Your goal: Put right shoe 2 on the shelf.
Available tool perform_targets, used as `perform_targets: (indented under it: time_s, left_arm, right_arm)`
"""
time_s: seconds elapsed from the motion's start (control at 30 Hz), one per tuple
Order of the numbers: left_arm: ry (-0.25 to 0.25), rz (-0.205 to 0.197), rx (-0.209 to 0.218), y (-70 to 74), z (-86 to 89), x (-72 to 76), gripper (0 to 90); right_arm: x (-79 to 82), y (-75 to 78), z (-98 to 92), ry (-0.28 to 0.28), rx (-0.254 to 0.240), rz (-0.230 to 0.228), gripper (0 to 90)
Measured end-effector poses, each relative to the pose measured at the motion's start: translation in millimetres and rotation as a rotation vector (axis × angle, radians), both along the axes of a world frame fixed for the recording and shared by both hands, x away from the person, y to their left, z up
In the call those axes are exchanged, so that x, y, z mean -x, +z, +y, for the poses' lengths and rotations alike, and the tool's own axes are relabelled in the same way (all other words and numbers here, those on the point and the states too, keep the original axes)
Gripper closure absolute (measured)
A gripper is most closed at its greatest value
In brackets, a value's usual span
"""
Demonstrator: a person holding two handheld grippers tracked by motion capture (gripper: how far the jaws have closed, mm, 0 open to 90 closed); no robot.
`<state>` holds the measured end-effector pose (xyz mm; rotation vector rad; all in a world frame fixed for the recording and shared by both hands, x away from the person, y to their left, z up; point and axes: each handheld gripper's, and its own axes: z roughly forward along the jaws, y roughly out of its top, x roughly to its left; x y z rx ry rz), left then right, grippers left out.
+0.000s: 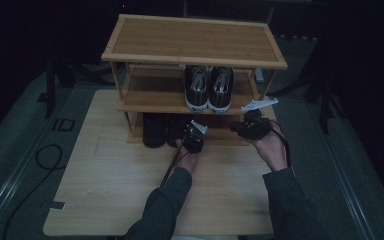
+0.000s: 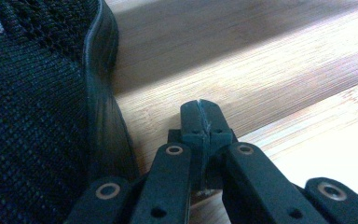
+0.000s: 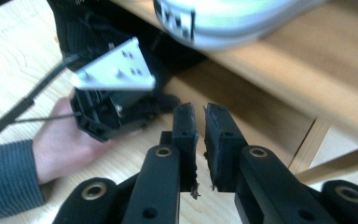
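1. Resting low at the bottom shelf of the three-tier bamboo shoe rack point(image 1: 195, 42), the left hand-held gripper point(image 2: 200, 116) has its jaws pressed together, empty, just beside the black mesh shoe point(image 2: 32, 107), perhaps to nudge it.
2. The right hand-held gripper point(image 3: 199, 119) waits nearby, jaws slightly apart, holding nothing.

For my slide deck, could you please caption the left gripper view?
Left tool, jaws shut and empty, beside a black mesh shoe on the bamboo shelf.
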<state>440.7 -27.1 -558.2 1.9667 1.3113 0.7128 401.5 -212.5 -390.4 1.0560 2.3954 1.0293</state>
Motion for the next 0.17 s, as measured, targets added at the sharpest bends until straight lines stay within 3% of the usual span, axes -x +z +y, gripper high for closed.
perform_targets:
  time_s: [0.17]
  left_arm:
    - [0.001,-0.002,0.002,-0.2,-0.4,0.0,90.0]
  right_arm:
    - [-0.5,-23.9,-4.9,-0.034,0.009,0.046,73.4]
